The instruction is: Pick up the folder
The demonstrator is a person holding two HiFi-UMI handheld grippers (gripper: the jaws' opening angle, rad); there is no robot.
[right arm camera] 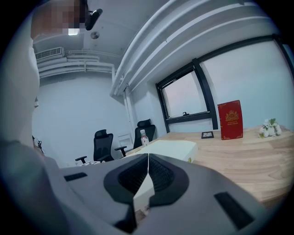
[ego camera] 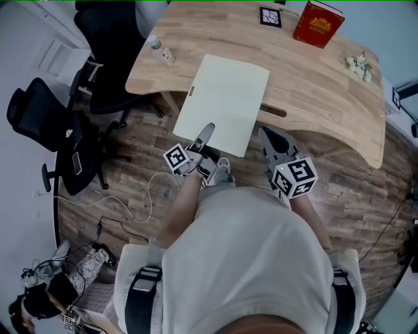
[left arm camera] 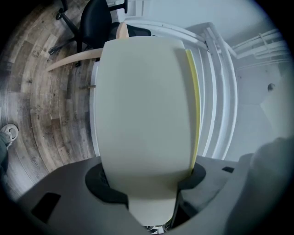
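The folder (ego camera: pixel 225 98) is a pale cream box file with a yellow edge. Its far part lies over the wooden table (ego camera: pixel 313 85), and its near end juts past the front edge. My left gripper (ego camera: pixel 206 134) is shut on that near end. In the left gripper view the folder (left arm camera: pixel 144 105) fills the space between the pads of the left gripper (left arm camera: pixel 146 176). My right gripper (ego camera: pixel 268 137) hovers just right of the folder's near corner, jaws shut with nothing in them. In the right gripper view the folder (right arm camera: pixel 172 148) shows beyond the right gripper (right arm camera: pixel 148 160), whose pads meet.
A red book (ego camera: pixel 318 24) stands at the table's far side, with a small marker card (ego camera: pixel 270 17) left of it and white flowers (ego camera: pixel 359 64) at the right. A bottle (ego camera: pixel 160 51) lies near the table's left end. Black office chairs (ego camera: pixel 111 59) stand to the left.
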